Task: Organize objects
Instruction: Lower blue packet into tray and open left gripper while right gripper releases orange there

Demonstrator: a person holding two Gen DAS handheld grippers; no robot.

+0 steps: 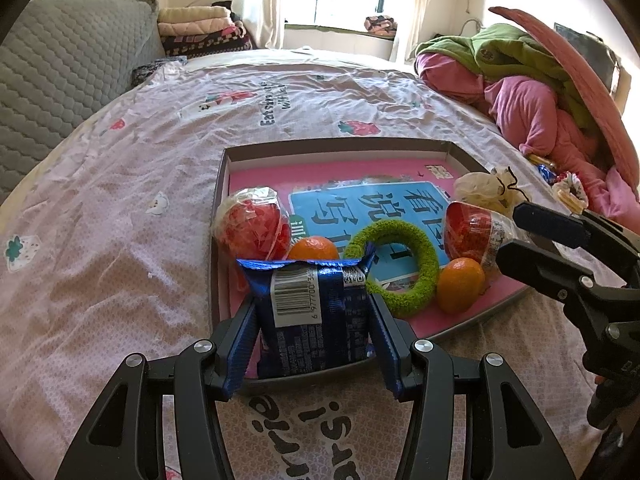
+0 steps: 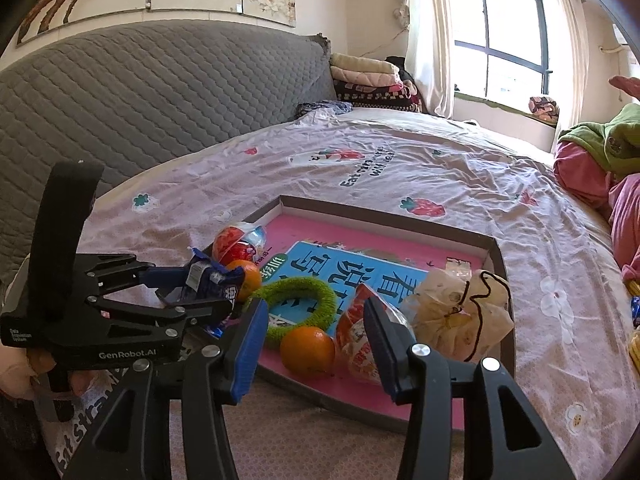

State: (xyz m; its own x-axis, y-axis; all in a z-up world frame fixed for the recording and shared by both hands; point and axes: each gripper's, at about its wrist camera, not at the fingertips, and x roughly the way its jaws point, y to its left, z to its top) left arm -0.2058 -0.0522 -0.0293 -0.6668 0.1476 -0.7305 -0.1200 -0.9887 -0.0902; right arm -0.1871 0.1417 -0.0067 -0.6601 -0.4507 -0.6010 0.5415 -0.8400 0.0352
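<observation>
Blue snack packet point(image 1: 316, 312) sits clamped between the left gripper point(image 1: 314, 340) pads, over the near rim of the tray point(image 1: 336, 146), at 6 o'clock in the left wrist view. Looks light, crinkly foil, soft contents, likely slippery and easy to crush; judged best held across the flat middle, as now, not by the crimped ends. Right gripper point(image 2: 316, 344) has its fingers about half apart, nothing pressed between them, hovering over the tray's near edge; orange point(image 2: 307, 350) and red-wrapped snack point(image 2: 360, 344) lie just beyond its tips at 12 o'clock. Green fuzzy ring point(image 1: 394, 264) looks soft and light. Second orange point(image 1: 313, 248) at 12 o'clock of the packet.
</observation>
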